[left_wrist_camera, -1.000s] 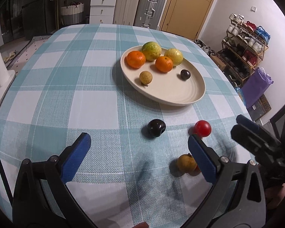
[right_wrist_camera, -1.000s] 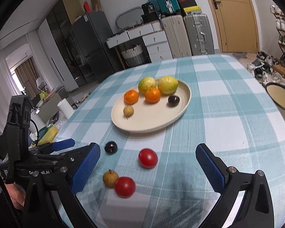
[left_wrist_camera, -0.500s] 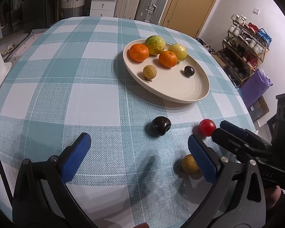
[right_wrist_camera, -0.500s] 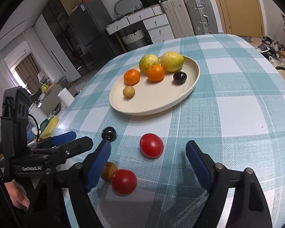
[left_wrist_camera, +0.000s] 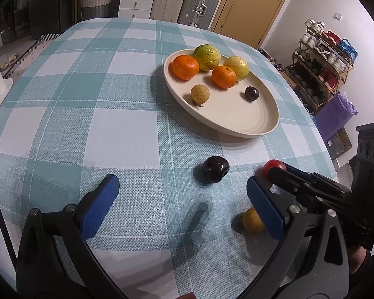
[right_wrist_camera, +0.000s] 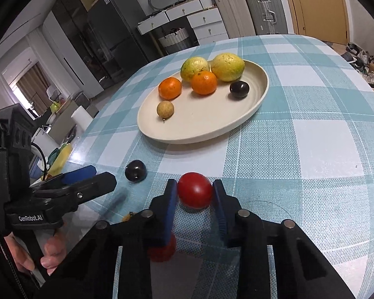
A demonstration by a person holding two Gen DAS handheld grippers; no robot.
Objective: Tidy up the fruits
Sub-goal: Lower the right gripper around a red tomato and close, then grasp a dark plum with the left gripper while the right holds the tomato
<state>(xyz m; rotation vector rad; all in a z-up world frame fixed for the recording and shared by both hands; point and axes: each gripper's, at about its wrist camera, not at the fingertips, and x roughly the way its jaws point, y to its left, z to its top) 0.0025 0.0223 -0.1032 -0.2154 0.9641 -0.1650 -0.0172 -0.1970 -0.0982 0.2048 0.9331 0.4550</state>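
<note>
The tablecloth is matt woven cloth; the plate at twelve o'clock looks matt, finely ridged ceramic; the red tomato is smooth, glossy.

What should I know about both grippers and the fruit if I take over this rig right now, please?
Right gripper: fingers closing around the red tomato on the tablecloth; pads at its sides, not lifted.
Left gripper: open, empty, above the cloth.
Done: two oranges, two green-yellow fruits, one small tan fruit and one dark fruit on the plate.
Left: this tomato, a second red tomato under the right gripper, the dark plum, the small yellow fruit.
</note>
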